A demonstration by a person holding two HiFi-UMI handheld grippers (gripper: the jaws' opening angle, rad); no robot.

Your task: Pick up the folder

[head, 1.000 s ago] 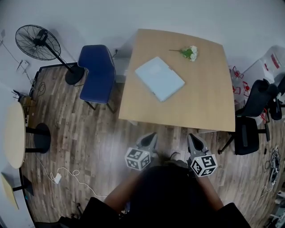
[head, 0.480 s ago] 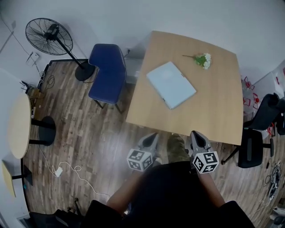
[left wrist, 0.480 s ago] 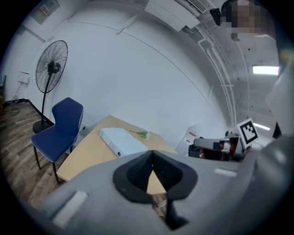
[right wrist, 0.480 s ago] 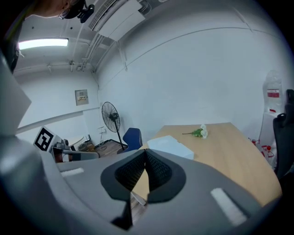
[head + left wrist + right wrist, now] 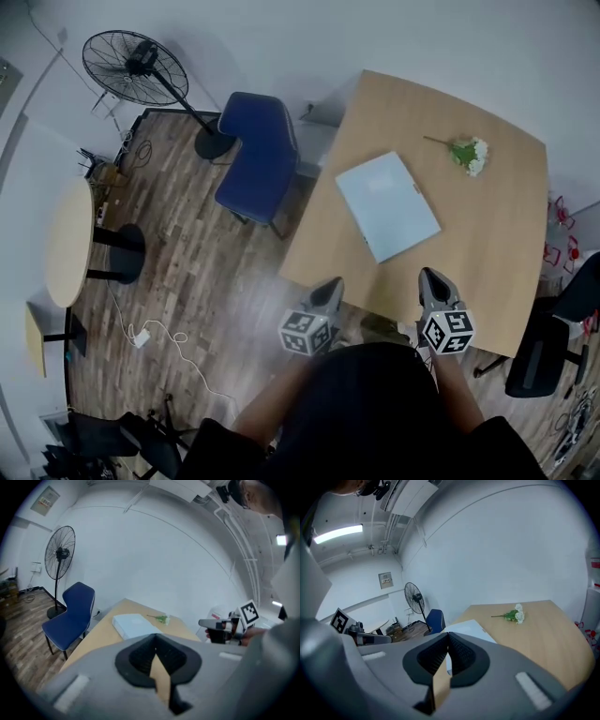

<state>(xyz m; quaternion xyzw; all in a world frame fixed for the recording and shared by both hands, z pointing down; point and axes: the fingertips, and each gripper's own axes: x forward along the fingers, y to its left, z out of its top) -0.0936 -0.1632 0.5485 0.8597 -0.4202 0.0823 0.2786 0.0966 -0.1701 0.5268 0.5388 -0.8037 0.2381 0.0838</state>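
The folder (image 5: 387, 205) is a pale blue flat rectangle lying askew on the wooden table (image 5: 497, 244); it also shows as the folder (image 5: 133, 625) in the left gripper view and the folder (image 5: 465, 629) in the right gripper view. My left gripper (image 5: 332, 284) is shut and empty at the table's near edge, short of the folder. My right gripper (image 5: 429, 276) is shut and empty over the near part of the table, just beyond the folder's near corner. In each gripper view the jaws meet with nothing between them.
A small bunch of flowers (image 5: 465, 152) lies at the table's far side. A blue chair (image 5: 258, 157) stands left of the table, a standing fan (image 5: 136, 66) beyond it. A round table (image 5: 67, 243) is at far left, black office chairs (image 5: 544, 352) at right. Cables lie on the floor.
Both grippers have advanced toward the table, from over the wooden floor to its near edge. The folder has not moved on the table. Both stayed shut.
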